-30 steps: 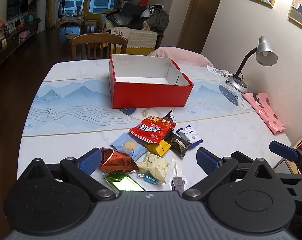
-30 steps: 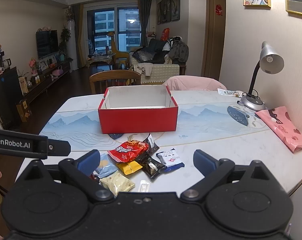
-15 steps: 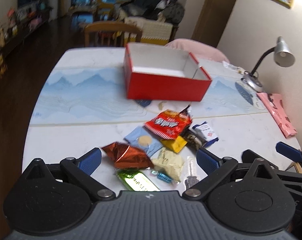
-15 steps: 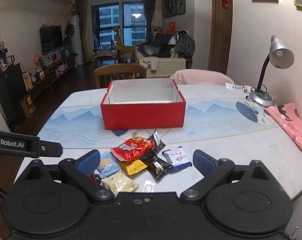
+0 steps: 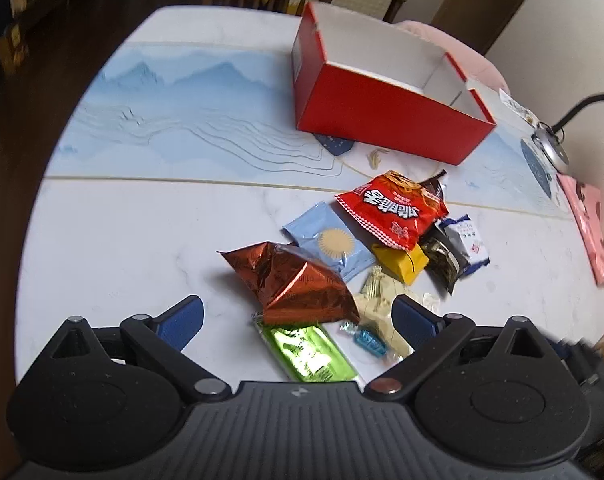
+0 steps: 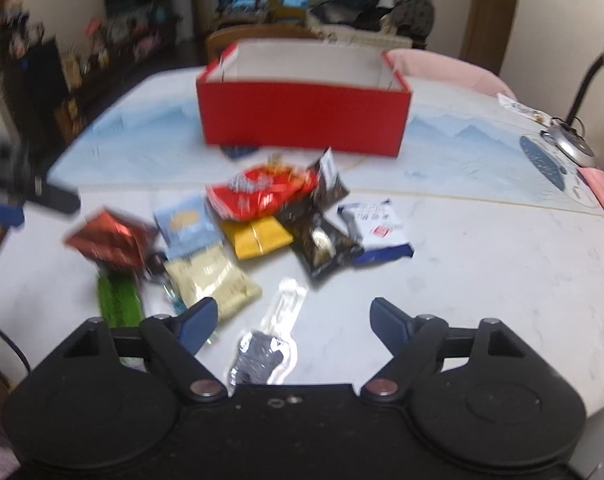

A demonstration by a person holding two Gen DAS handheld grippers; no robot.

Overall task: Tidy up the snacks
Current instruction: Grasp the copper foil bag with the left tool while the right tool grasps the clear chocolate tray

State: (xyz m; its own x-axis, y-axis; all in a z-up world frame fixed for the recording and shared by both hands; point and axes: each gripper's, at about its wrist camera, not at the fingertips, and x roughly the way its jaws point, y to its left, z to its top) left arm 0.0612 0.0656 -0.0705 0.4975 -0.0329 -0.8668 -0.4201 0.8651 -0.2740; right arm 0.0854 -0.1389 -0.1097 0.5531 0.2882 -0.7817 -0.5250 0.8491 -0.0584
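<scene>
Found the snacks in a loose heap on the white table (image 5: 121,248), near the front wall of the open-topped red box (image 5: 382,116) but apart from it. Noted at the heap's near left corner a copper foil packet (image 5: 293,280) lying partly over a green packet (image 5: 306,352), with a light blue packet (image 5: 330,244) touching its far side. Noted further right a red bag (image 5: 394,208) overlapping a yellow packet (image 5: 402,262). Beyond those, saw a dark packet (image 5: 442,258) and a white-and-blue packet (image 5: 468,242) side by side. Picked out a cream packet (image 5: 378,296) at the near edge, with a small blue sweet (image 5: 368,340) just beside it.

Saw the left gripper (image 5: 295,314) held above the near left of the heap, jaws spread wide and gripping nothing (merely framing the copper foil packet and the green packet in the gap, with neither blue pad pressed on them).

Saw the right gripper (image 6: 293,312) angled down at the near right of the heap, jaws closing yet well apart. Spotted a clear sachet (image 6: 269,344) with a dark piece inside, flat on the table between those jaws and touched by neither pad, judging by a blurred view. Made out a desk lamp (image 6: 574,148) at the table's far right.
</scene>
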